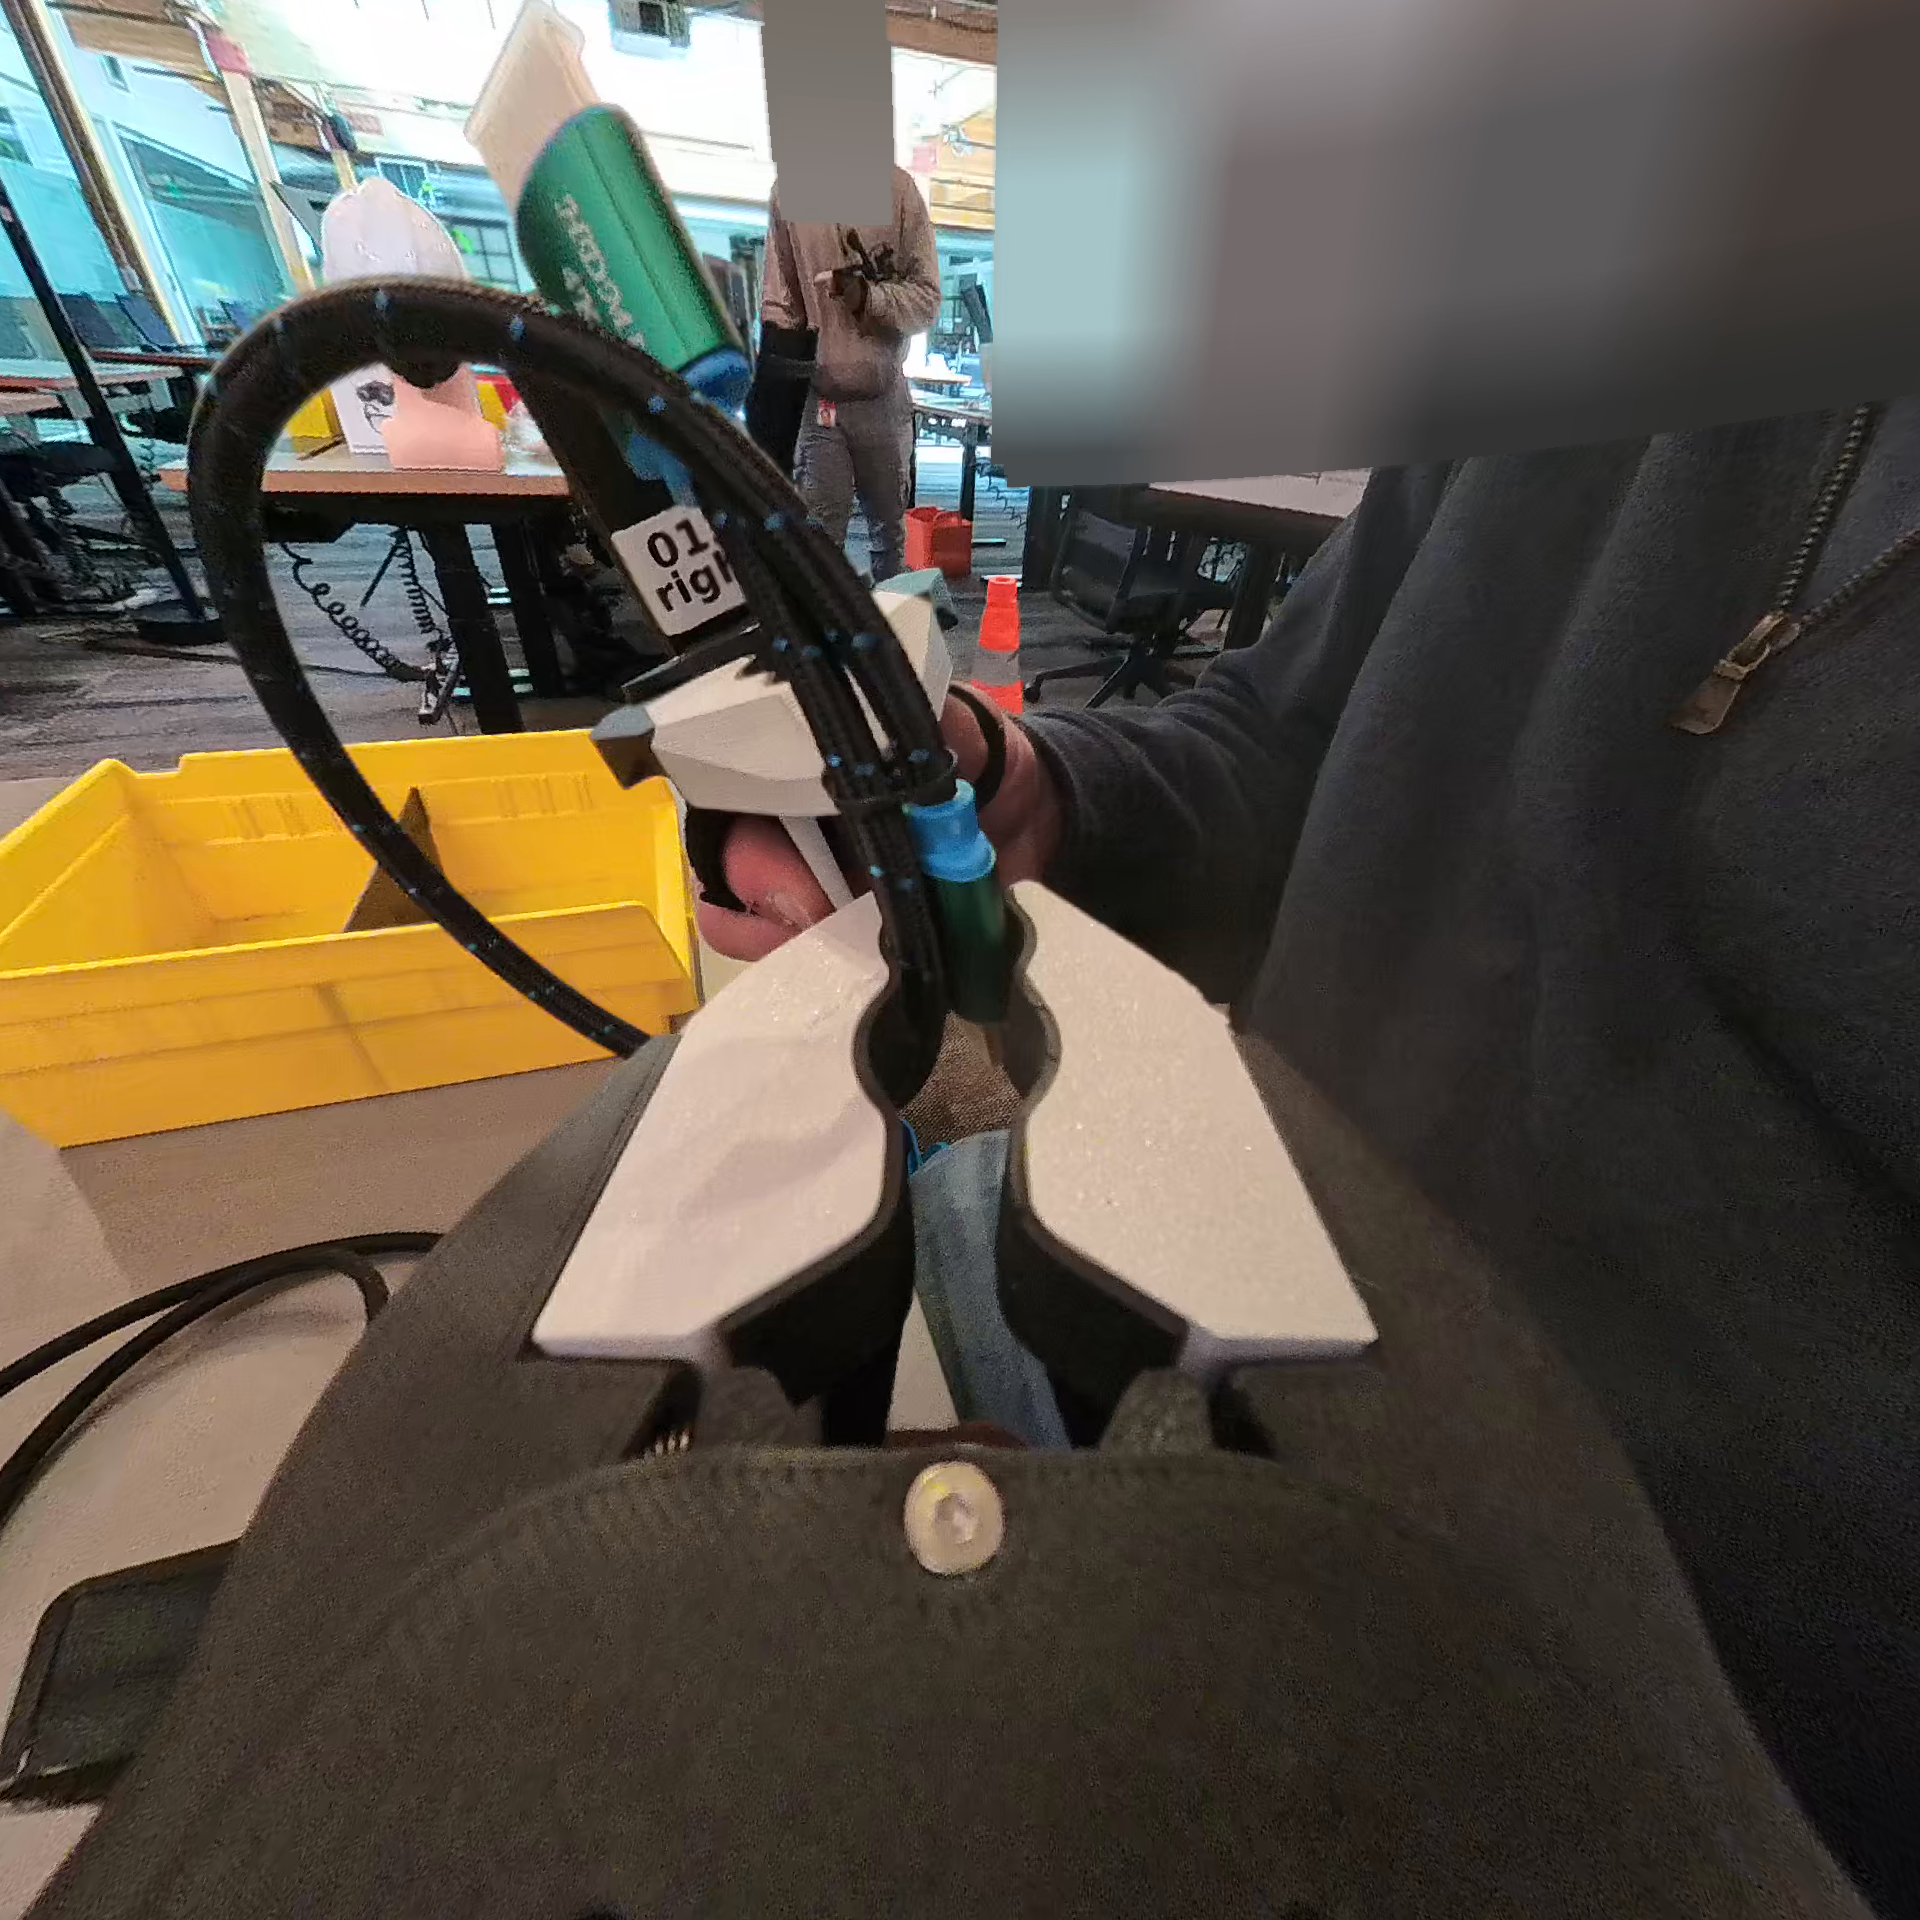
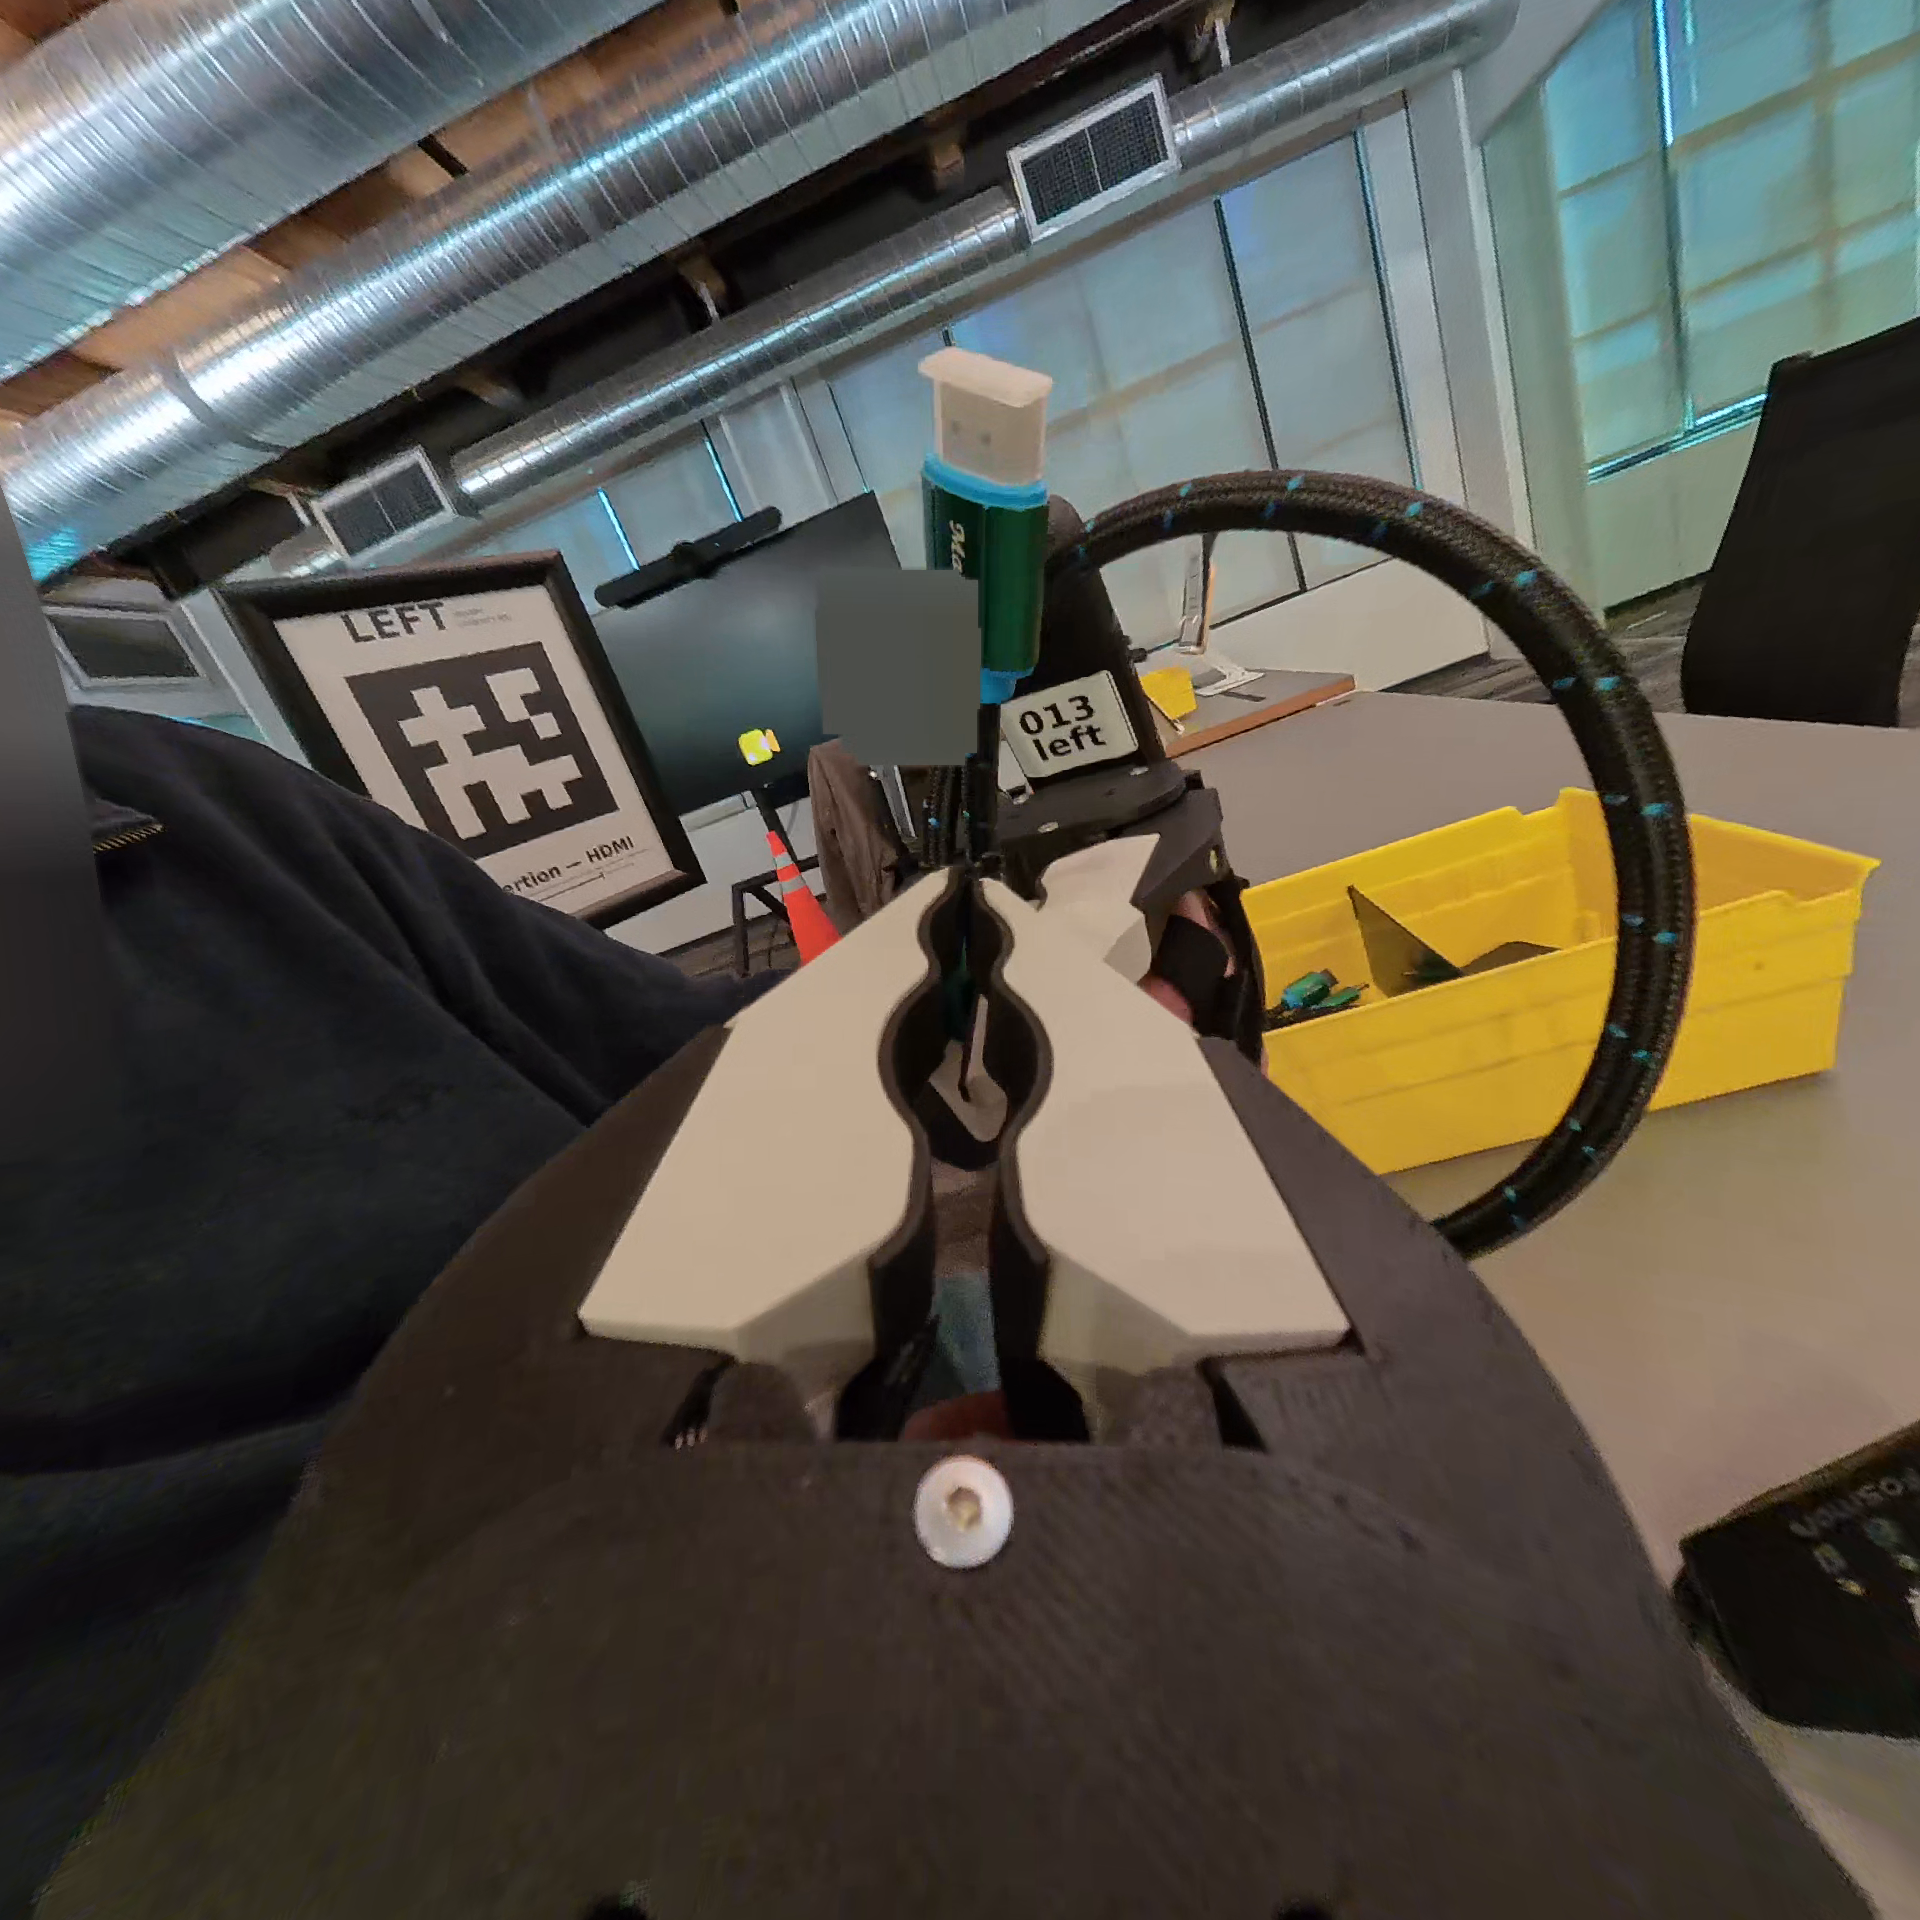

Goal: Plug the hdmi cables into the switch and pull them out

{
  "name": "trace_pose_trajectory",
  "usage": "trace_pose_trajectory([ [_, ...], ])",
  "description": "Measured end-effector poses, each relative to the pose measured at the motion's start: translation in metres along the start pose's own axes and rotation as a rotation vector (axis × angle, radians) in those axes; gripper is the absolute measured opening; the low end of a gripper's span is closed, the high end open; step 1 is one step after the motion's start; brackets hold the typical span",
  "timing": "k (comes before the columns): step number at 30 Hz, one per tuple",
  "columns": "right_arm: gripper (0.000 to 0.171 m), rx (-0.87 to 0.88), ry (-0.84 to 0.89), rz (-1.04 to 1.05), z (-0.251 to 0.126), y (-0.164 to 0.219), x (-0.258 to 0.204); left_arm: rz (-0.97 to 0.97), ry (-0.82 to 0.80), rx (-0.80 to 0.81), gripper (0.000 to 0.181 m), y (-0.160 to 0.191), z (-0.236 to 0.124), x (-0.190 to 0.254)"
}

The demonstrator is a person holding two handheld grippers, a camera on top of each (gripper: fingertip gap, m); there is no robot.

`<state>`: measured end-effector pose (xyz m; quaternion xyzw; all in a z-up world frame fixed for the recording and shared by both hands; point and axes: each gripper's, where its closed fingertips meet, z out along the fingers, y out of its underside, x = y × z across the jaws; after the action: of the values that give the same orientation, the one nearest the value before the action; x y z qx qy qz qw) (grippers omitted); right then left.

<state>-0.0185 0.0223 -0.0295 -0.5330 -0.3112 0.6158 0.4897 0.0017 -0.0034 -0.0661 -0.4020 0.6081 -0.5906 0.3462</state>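
The hdmi cable (image 2: 1652, 831) is up off the desk (image 2: 1558, 1351), coiled in a braided black loop between your two hands. One green plug (image 2: 987, 582) stands upright above the right gripper (image 2: 971, 904), long axis pointing at the ceiling, with a pale cap (image 2: 987, 405) over its metal end. The other green plug (image 1: 971, 935) points down into the left gripper (image 1: 956, 997), whose jaws are drawn in and pinching that plug with the cable beside it. The right jaws are pressed nearly together on a thin black strand (image 2: 980, 748) running down from the capped plug; whether it is a tie or part of the cable, I cannot tell. The switch (image 2: 1818, 1590) appears to be the dark box on the desk, low and to the right of your right jaws, so both plugs face away from it. You will likely need to free an end, bare it and turn its axis level with the ports. Which hand sits nearer the box I cannot judge. Behind the loop is a yellow bin (image 2: 1558, 997). As for writing: the green shells carry printed lettering, each gripper wears a white sticker (image 2: 1062, 724), the box has small markings, and a framed sign (image 2: 457, 727) shows a black-and-white square marker with text.
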Motion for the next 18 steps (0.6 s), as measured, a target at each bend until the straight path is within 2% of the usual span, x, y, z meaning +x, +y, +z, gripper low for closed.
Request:
trace_pose_trajectory([
  [6, 0.000, -0.003, 0.063, -0.042, -0.006, -0.007, 0.003, 0.027, -0.006, 0.000, 0.013, -0.005, -0.003, 0.002],
  [8, 0.000, -0.002, 0.036, -0.017, -0.002, -0.006, -0.001, 0.028, 0.000, -0.008, 0.013, -0.004, -0.002, 0.004],
  [11, 0.010, -0.002, -0.025, 0.044, 0.005, -0.001, -0.006, 0.030, 0.006, -0.019, 0.013, -0.002, 0.000, 0.005],
  [14, 0.000, 0.000, -0.040, 0.070, 0.004, 0.000, -0.007, 0.034, 0.001, -0.020, 0.013, -0.002, -0.002, 0.005],
  [18, 0.000, 0.020, -0.096, 0.146, 0.005, 0.000, -0.011, 0.048, 0.012, -0.026, 0.013, -0.003, -0.001, 0.008],
])
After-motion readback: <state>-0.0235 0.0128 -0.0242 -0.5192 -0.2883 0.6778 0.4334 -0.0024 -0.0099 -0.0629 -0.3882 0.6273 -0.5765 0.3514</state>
